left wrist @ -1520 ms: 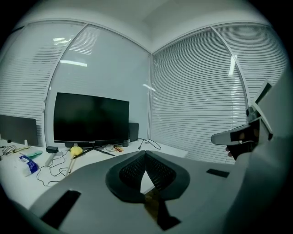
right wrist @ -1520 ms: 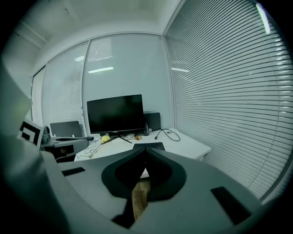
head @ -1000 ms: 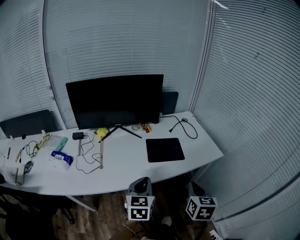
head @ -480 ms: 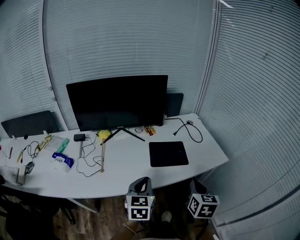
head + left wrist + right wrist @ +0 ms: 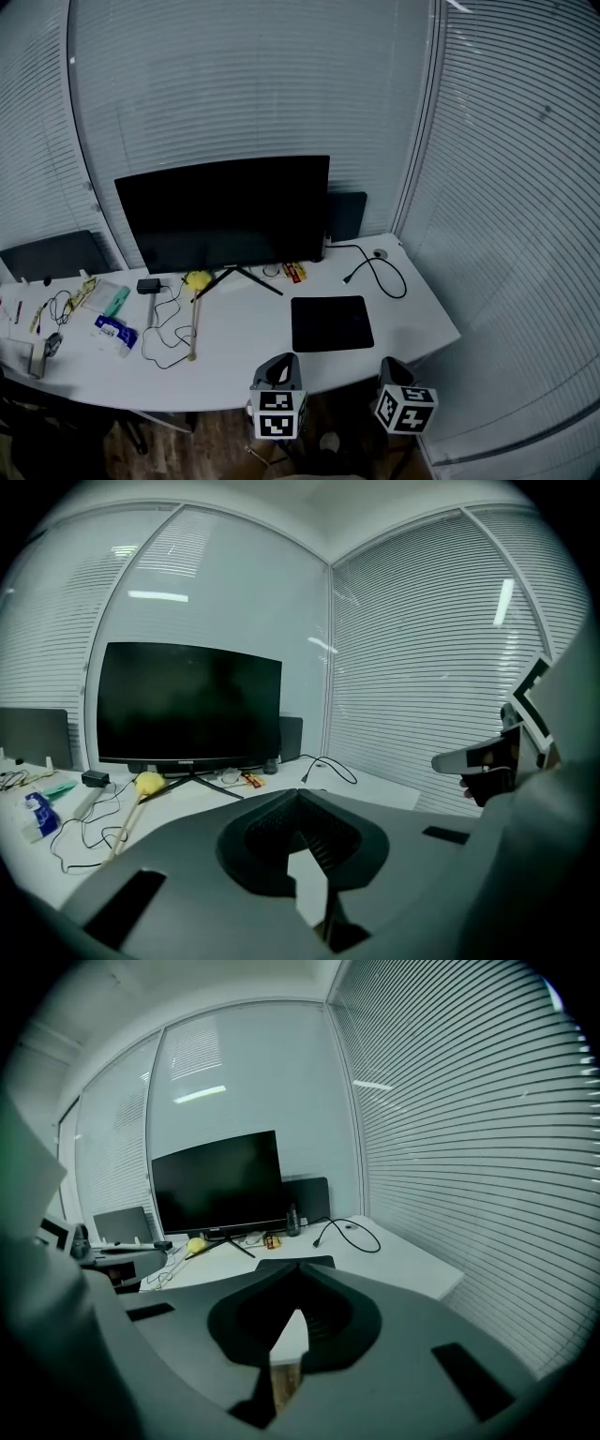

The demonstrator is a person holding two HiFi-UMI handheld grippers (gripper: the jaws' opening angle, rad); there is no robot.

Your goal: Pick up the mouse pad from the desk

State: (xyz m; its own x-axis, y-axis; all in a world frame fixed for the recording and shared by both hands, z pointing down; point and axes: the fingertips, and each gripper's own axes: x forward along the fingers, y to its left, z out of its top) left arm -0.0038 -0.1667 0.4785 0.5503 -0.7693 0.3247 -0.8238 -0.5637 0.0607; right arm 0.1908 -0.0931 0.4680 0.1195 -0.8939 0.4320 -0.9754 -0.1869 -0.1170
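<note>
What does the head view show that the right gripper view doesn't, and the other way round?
Only the head view: the desk's cluttered left end with the blue packet, and the marker cube on the right gripper. Only the right gripper view: that gripper's own jaws up close, closed together with nothing between them. Both: the white desk, the monitor, the looped black cable, and the dark mouse pad lying flat on the desk, untouched.

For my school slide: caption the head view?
Left gripper and right gripper, both shut, face a white desk bearing a black mouse pad.
</note>
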